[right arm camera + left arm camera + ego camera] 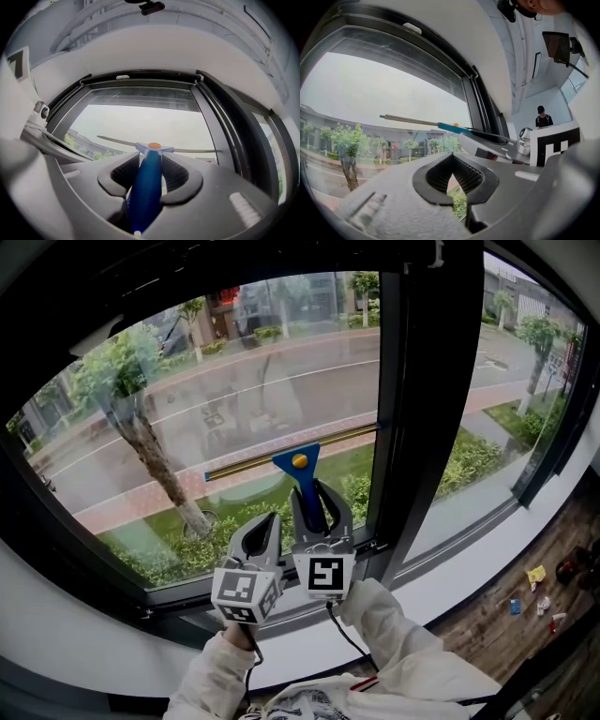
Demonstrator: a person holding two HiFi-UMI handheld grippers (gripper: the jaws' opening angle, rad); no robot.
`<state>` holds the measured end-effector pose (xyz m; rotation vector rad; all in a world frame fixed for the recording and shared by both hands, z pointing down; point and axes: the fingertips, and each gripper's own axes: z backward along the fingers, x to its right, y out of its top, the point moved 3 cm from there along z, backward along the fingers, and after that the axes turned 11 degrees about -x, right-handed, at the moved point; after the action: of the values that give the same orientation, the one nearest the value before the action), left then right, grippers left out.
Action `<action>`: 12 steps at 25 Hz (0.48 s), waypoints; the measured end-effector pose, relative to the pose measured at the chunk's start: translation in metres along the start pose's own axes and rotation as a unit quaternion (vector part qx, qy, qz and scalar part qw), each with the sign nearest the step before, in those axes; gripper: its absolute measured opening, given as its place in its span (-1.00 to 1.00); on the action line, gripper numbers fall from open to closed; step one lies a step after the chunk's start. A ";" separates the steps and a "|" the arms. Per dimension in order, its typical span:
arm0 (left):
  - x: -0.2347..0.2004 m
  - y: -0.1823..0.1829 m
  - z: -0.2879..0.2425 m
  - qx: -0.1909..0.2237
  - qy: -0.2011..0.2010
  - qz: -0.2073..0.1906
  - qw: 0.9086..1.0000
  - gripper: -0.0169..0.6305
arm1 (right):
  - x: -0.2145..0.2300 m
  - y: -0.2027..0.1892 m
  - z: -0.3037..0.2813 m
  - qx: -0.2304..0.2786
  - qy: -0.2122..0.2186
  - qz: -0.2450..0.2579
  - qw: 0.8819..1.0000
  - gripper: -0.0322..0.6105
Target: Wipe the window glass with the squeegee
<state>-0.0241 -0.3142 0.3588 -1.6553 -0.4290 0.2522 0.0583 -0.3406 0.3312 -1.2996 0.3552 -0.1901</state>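
A squeegee [298,463] with a blue handle, an orange dot and a long brass-coloured blade lies against the window glass [187,409], blade level across the lower middle of the pane. My right gripper [315,502] is shut on the blue handle [145,192], which runs up between its jaws to the blade [187,150]. My left gripper [263,529] sits just left of it, shut and holding nothing. In the left gripper view the squeegee [422,123] shows to the upper right of the left gripper [453,183], beside the right gripper's jaws.
A thick dark mullion [427,381] stands just right of the squeegee, with another pane [497,399] beyond it. A white sill [487,559] runs below. Small bits of litter [534,587] lie on the wooden floor at the right. A person [543,117] stands far back in the room.
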 end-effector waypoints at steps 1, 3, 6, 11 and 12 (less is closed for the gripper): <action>0.001 -0.002 0.000 -0.001 -0.001 -0.001 1.000 -0.95 | -0.001 -0.005 0.001 -0.001 0.000 0.000 1.000 -0.43; 0.004 -0.006 0.000 -0.004 -0.003 -0.003 1.000 -0.95 | -0.002 -0.014 0.004 -0.006 0.000 -0.001 1.000 -0.43; 0.007 -0.015 -0.001 -0.011 -0.006 0.000 1.000 -0.95 | -0.004 -0.028 0.009 -0.016 0.000 0.001 1.000 -0.43; 0.009 -0.031 0.000 -0.027 -0.007 0.008 1.000 -0.95 | -0.007 -0.047 0.015 -0.025 0.004 0.002 1.000 -0.43; 0.009 -0.033 0.000 -0.030 -0.007 0.009 0.999 -0.95 | -0.008 -0.050 0.016 -0.028 0.005 0.002 1.000 -0.43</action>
<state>-0.0201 -0.3076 0.3926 -1.7174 -0.4361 0.2661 0.0596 -0.3368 0.3846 -1.3545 0.3736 -0.1846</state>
